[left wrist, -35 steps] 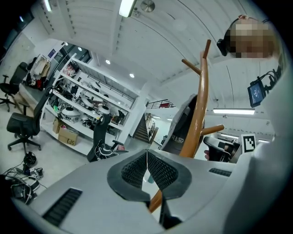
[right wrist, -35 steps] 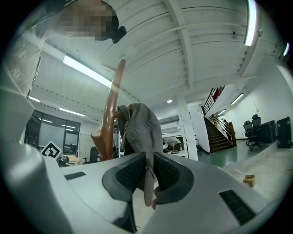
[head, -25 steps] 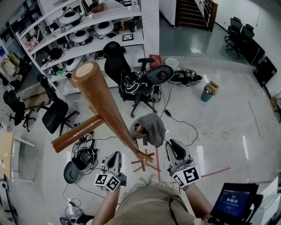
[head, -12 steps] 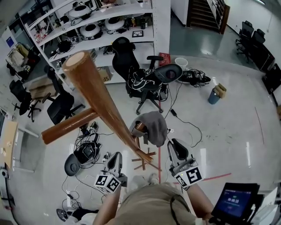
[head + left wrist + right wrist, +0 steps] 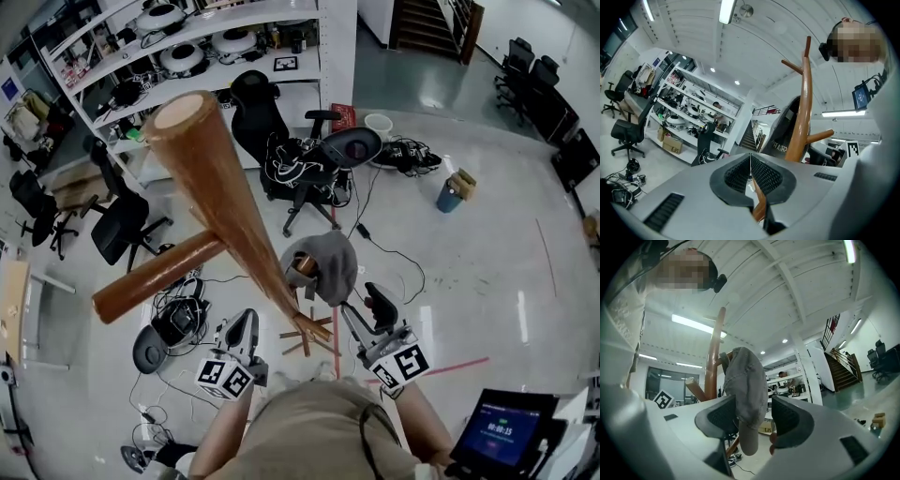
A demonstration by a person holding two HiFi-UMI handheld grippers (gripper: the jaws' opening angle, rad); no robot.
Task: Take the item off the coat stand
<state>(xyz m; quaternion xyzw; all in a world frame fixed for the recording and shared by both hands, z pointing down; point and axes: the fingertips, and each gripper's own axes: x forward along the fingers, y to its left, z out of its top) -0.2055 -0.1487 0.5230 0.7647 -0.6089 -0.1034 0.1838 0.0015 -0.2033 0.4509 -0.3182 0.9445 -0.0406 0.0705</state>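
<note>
A grey cap (image 5: 324, 266) hangs on a short peg of the brown wooden coat stand (image 5: 217, 194), low on the stand's right side. My right gripper (image 5: 364, 302) sits just below and right of the cap. In the right gripper view the cap (image 5: 745, 390) hangs down between the two pads without either pad pressing on it. This gripper (image 5: 752, 417) is open, and its jaws have just been opening. My left gripper (image 5: 240, 324) stays left of the stand's foot, jaws shut and holding nothing. The left gripper view shows the stand (image 5: 805, 108) ahead to the right.
Black office chairs (image 5: 298, 169) stand behind the stand, and another one (image 5: 117, 230) is at the left. White shelves (image 5: 202, 56) full of gear line the back. Cables (image 5: 178, 323) lie on the floor at the left. A tablet (image 5: 502, 436) stands at the bottom right.
The right gripper's jaws went from shut to wide apart and moved up closer to the cap's lower edge. The left gripper stayed where it was.
</note>
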